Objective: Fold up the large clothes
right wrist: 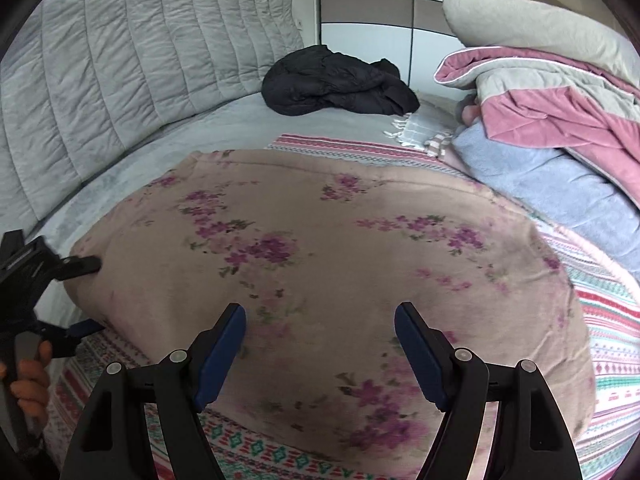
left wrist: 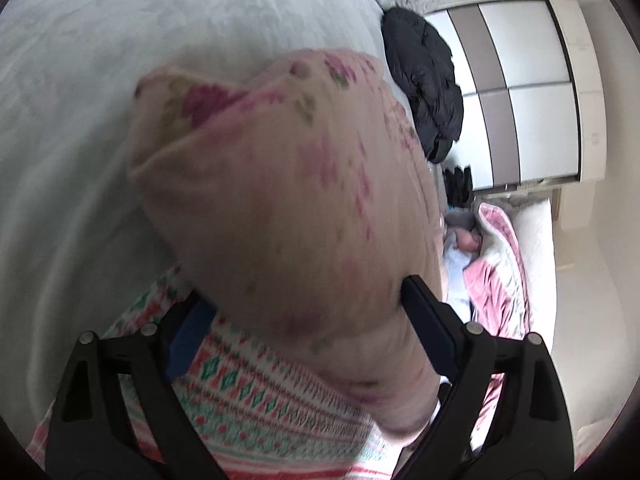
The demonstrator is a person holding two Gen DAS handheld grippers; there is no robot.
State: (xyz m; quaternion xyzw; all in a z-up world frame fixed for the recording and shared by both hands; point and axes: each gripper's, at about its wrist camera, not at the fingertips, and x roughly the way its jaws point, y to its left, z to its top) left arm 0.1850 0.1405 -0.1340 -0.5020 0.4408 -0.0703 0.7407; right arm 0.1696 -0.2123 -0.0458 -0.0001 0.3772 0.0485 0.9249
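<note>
A large pink garment with purple flowers [right wrist: 320, 264] lies folded on a patterned striped cloth [right wrist: 608, 320] on the bed. My right gripper [right wrist: 320, 332] is open and empty, just above the garment's near part. My left gripper [left wrist: 308, 308] stands wide around a thick fold of the pink garment [left wrist: 280, 200] at its left edge; its jaws straddle the fabric without pinching it. In the right wrist view the left gripper [right wrist: 86, 292] shows at the far left with one finger over and one under the garment's edge.
A black jacket [right wrist: 336, 84] lies at the far side of the grey bed cover [right wrist: 224, 136]. A pile of pink, grey and blue bedding [right wrist: 560, 120] sits at the right. A padded grey headboard [right wrist: 132, 60] and a wardrobe [right wrist: 368, 16] stand behind.
</note>
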